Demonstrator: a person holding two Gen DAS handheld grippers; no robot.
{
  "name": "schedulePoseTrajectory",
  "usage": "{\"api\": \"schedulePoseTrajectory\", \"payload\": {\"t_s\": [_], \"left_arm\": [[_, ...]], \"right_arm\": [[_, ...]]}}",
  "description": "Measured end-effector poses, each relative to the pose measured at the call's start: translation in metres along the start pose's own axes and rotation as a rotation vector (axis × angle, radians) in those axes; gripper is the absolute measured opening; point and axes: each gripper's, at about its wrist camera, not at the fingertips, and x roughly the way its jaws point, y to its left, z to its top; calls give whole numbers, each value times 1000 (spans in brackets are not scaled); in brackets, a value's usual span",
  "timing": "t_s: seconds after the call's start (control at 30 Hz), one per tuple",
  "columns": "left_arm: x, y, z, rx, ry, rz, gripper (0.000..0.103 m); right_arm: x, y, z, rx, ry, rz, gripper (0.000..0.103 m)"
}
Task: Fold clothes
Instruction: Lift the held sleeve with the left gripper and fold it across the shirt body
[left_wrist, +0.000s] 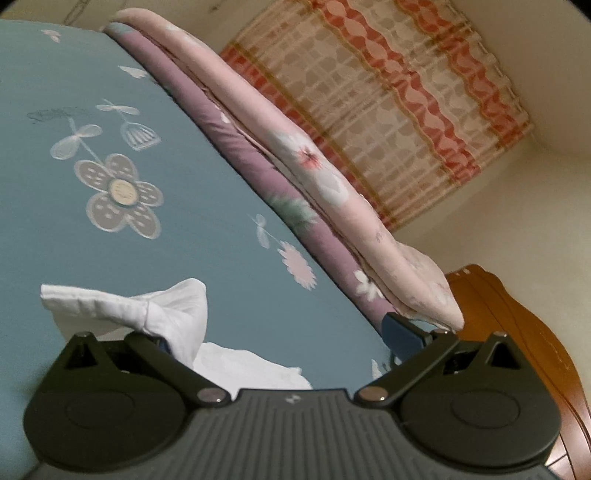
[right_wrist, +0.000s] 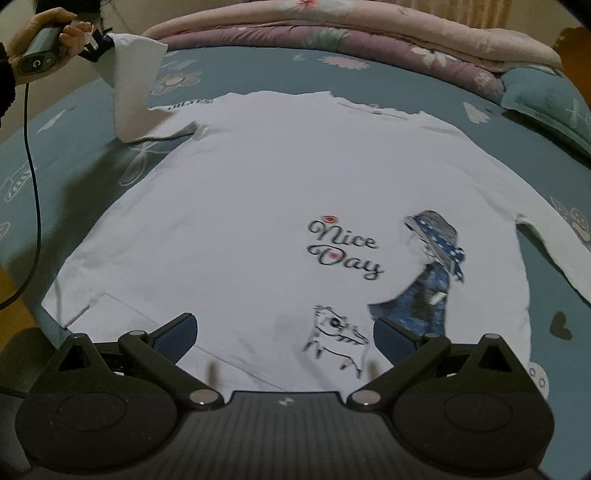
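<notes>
Right wrist: one white shirt (right_wrist: 258, 192), two sleeves, one apparently lifted.

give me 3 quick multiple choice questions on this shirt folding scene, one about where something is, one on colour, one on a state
1. Where does the white shirt lie?
A. spread on the teal bedsheet
B. on a chair
C. in a basket

2. What colour is the "Nice Day" lettering?
A. green
B. black with small red hearts
C. yellow

3. What is the state of the right gripper?
A. shut on a sock
B. out of view
C. open over the shirt's hem

Answers:
1 A, sheet shows all around the shirt.
2 B, dark script with red hearts.
3 C, its fingers stand wide apart with nothing between; the sleeve is lifted by the left gripper.
</notes>
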Motion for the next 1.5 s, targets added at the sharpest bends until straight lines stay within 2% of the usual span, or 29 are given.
{"api": "schedulePoseTrajectory", "payload": {"t_s": [0.57,0.77,1.03,1.3,1.5], "left_arm": [[53,-89,-37,113,103,-34,102],[71,-122,-53,163,138,-69,102],[100,-149,-80,201,192,-82,102],[130,-167,-114,247,258,-63,102],[165,-178,-169,372,312,40,102]], "right_arm": [[-8,-45,-24,103,-24,-2,103],[-8,-53,-30,123,-25,0,103],[-5,-65,-36,152,-20,-7,103],[-4,-71,-41,164,-14,-11,103],[-2,-68,-43,139,4,-5,103]]}}
